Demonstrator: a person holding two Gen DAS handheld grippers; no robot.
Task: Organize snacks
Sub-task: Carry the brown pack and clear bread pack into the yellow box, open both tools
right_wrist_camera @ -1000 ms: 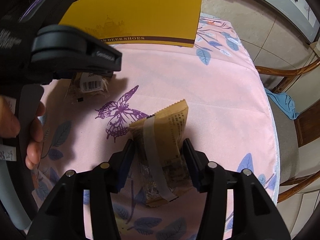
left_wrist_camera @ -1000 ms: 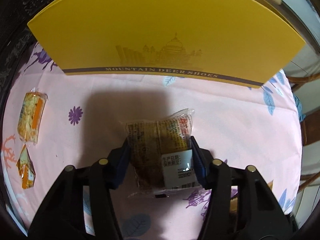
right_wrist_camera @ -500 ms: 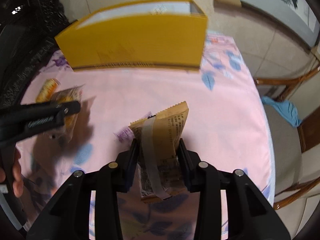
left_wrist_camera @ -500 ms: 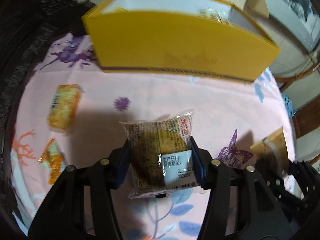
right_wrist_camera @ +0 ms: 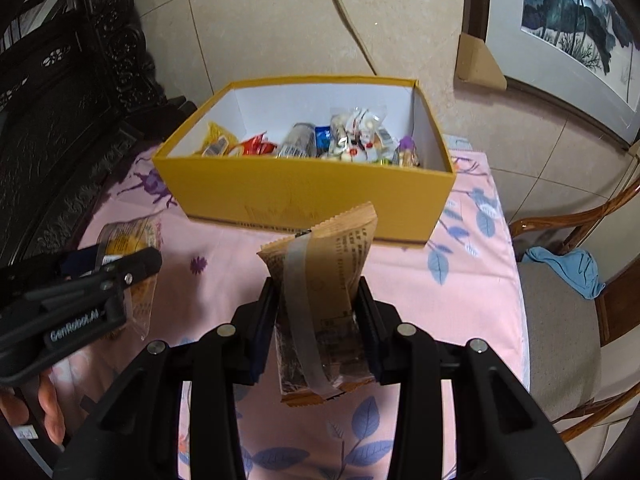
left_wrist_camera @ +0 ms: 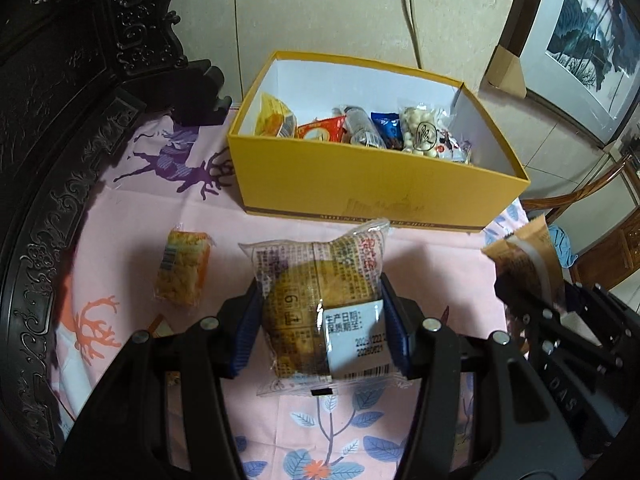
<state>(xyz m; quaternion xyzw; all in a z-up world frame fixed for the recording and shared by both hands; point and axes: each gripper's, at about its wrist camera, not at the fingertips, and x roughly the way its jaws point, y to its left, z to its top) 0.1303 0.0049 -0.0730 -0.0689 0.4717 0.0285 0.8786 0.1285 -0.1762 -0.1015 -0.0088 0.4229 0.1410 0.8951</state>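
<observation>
My left gripper point(left_wrist_camera: 322, 296) is shut on a clear-wrapped brown cake packet point(left_wrist_camera: 320, 284) with a white date label, held above the pink tablecloth point(left_wrist_camera: 224, 216). My right gripper point(right_wrist_camera: 318, 288) is shut on a brown paper-look snack packet point(right_wrist_camera: 324, 264) with a grey stripe, also lifted off the table. Beyond both stands an open yellow shoe box point(left_wrist_camera: 380, 188), also seen in the right wrist view point(right_wrist_camera: 304, 196), holding several wrapped snacks point(left_wrist_camera: 360, 128). An orange snack packet point(left_wrist_camera: 182, 272) lies on the cloth to the left. The right gripper with its packet point(left_wrist_camera: 524, 256) shows at the right edge.
Dark carved wooden furniture point(left_wrist_camera: 60, 120) curves along the table's left side. A wooden chair point(right_wrist_camera: 560, 300) with a blue cloth point(right_wrist_camera: 568, 268) stands to the right. A framed painting point(right_wrist_camera: 580, 28) leans on the tiled wall. A hand point(right_wrist_camera: 48, 408) grips the left tool.
Both grippers have risen with their packets, so the inside of the yellow box now shows. The right gripper's jaws have drawn tighter on the brown packet.
</observation>
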